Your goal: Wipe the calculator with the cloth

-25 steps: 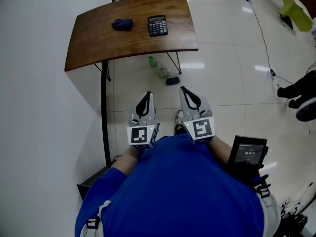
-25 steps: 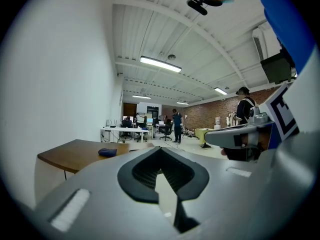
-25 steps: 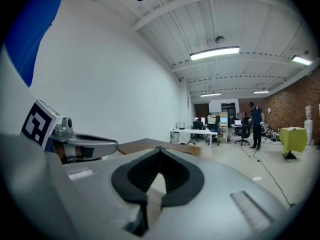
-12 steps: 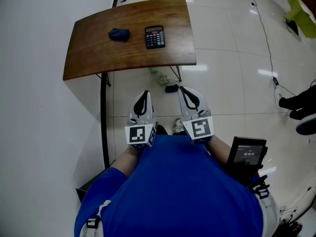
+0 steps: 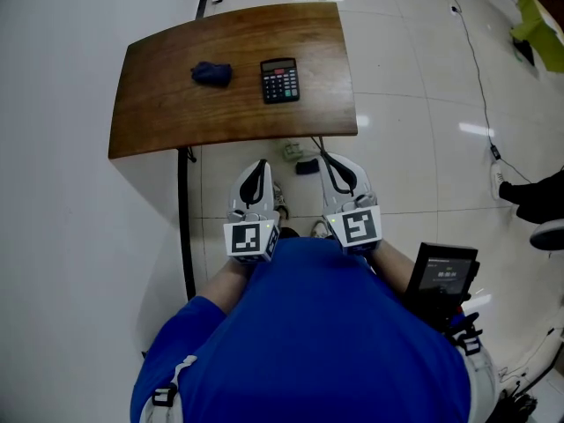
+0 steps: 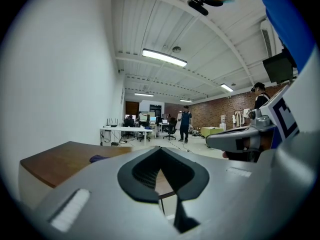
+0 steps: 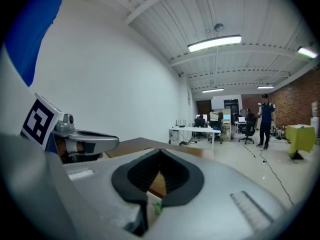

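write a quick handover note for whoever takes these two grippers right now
Left gripper: shut, empty, held close to the body, short of the table.
Right gripper: shut, empty, level with the other one.
Things: the dark blue cloth lies bunched on the table, left of the calculator, with a gap between them. The calculator lies flat, keys up.
Done: nothing so far; neither thing is touched.
Left: move up to the table, open a gripper, pick up the cloth, wipe the calculator.
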Tool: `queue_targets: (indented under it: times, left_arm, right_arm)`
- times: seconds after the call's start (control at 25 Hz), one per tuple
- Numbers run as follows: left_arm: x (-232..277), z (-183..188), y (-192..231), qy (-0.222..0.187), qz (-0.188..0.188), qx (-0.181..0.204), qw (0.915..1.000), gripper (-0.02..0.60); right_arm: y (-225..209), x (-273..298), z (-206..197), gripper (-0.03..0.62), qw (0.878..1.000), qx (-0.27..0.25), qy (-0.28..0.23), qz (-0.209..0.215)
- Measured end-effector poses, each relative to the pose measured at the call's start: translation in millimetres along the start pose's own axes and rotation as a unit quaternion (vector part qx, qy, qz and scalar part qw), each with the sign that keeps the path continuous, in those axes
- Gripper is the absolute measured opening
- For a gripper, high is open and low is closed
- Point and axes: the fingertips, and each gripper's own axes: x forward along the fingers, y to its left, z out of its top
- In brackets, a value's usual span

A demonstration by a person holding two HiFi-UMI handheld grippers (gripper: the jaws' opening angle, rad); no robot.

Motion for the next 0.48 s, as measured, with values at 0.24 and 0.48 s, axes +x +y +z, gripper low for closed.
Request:
queue_targets:
  times: [0.24,0.48]
  left_arm:
    - [20,12,23,0.007,-0.011,-0.004,0.9999,0.006]
    - [44,40,55,0.016,-0.032,-0.007,0.9993,0.006]
  right_arm:
    - [-5,25,12,0.002,1.0,0.002,0.01,-0.013]
    - [-3,62,40,0.0,0.999,0.0,0.03,-0.026]
